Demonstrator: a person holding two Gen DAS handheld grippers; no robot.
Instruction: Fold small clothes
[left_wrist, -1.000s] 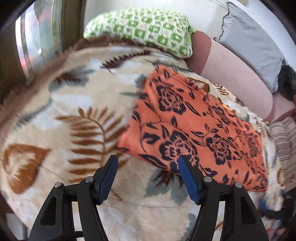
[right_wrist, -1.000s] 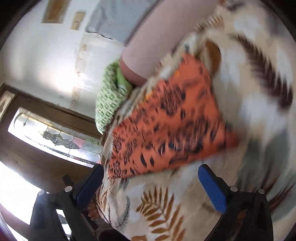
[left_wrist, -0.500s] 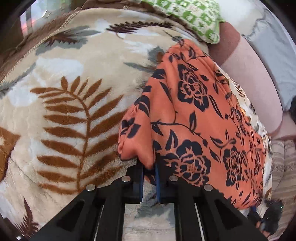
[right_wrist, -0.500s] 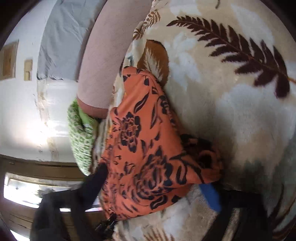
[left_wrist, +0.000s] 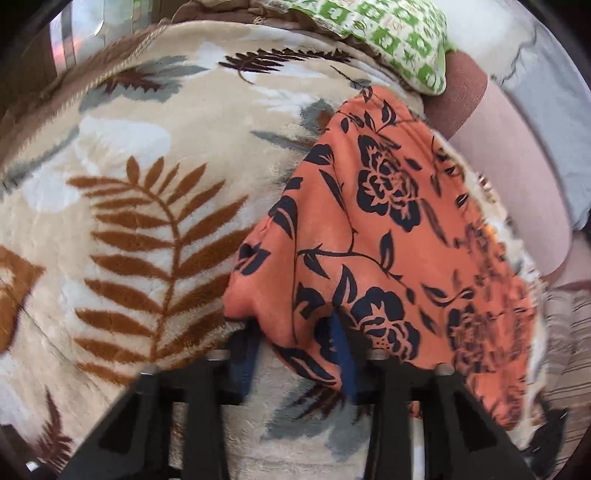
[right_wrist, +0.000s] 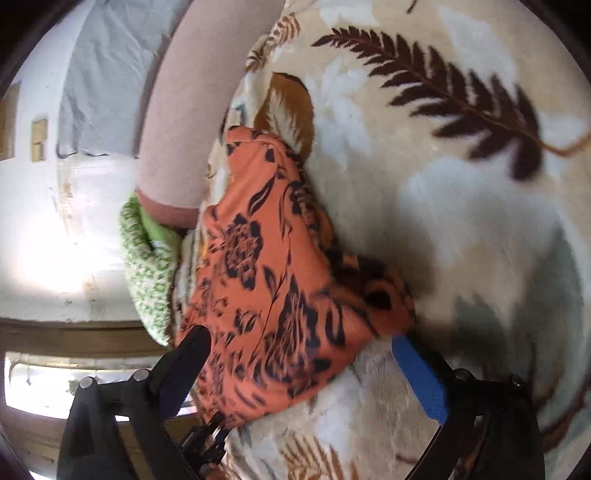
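An orange garment with black flowers (left_wrist: 388, 229) lies on a beige leaf-print blanket (left_wrist: 147, 206). My left gripper (left_wrist: 295, 350) stands at its near corner with the jaws apart, and the cloth edge droops between the blue pads. In the right wrist view the same garment (right_wrist: 273, 280) lies folded, and my right gripper (right_wrist: 306, 365) is wide open around its near edge. One blue pad (right_wrist: 417, 373) shows beside the cloth; the other finger (right_wrist: 184, 362) sits at the cloth's left side.
A green patterned pillow (left_wrist: 388, 33) and a pink bolster (left_wrist: 517, 177) lie at the back of the bed. A grey cloth (left_wrist: 546, 96) hangs on the wall. A striped fabric (left_wrist: 569, 332) lies at the right. A window (right_wrist: 55, 387) is beside the bed.
My left gripper was shut on the garment's corner half a second ago and has now opened. My right gripper stays open and has closed in on the garment's near edge.
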